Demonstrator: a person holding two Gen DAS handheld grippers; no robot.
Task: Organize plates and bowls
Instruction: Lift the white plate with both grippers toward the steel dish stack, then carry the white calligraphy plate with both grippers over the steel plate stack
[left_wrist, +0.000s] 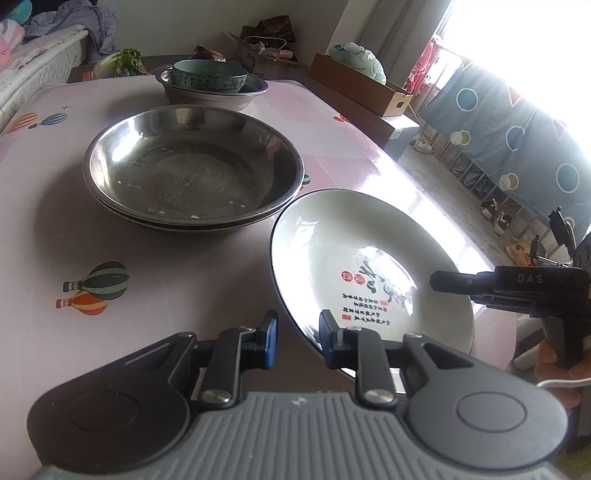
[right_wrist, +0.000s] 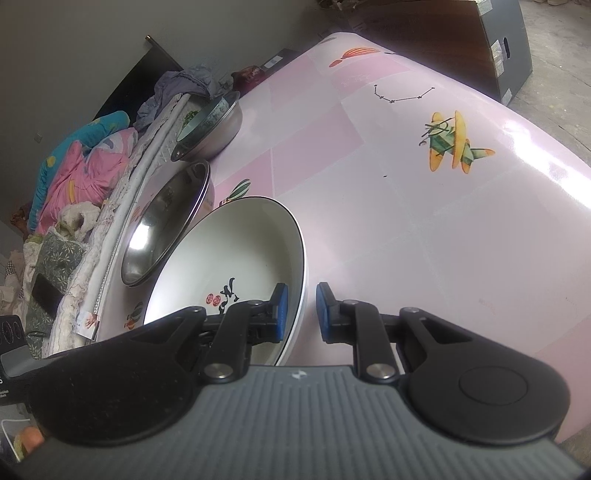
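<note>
A white plate (left_wrist: 369, 258) with black calligraphy is tilted above the pink table (left_wrist: 74, 229). My left gripper (left_wrist: 299, 332) is shut on its near-left rim, one pad inside the plate and one outside. My right gripper (right_wrist: 301, 310) is shut on the opposite rim of the plate (right_wrist: 229, 251); one of its fingers (left_wrist: 454, 282) reaches in from the right. Two stacked steel bowls (left_wrist: 192, 166) (right_wrist: 166, 229) sit just beyond the plate. Farther back, a teal bowl (left_wrist: 208, 75) rests inside another steel bowl (left_wrist: 207, 98) (right_wrist: 210, 125).
A cardboard box (left_wrist: 362, 85) with a plastic bag stands past the table's far right corner. A bed with piled bedding (right_wrist: 85, 173) runs along the table's other side. The table's right edge drops to a floor with shoes (left_wrist: 498, 218). A hand (left_wrist: 554, 365) holds the right gripper's handle.
</note>
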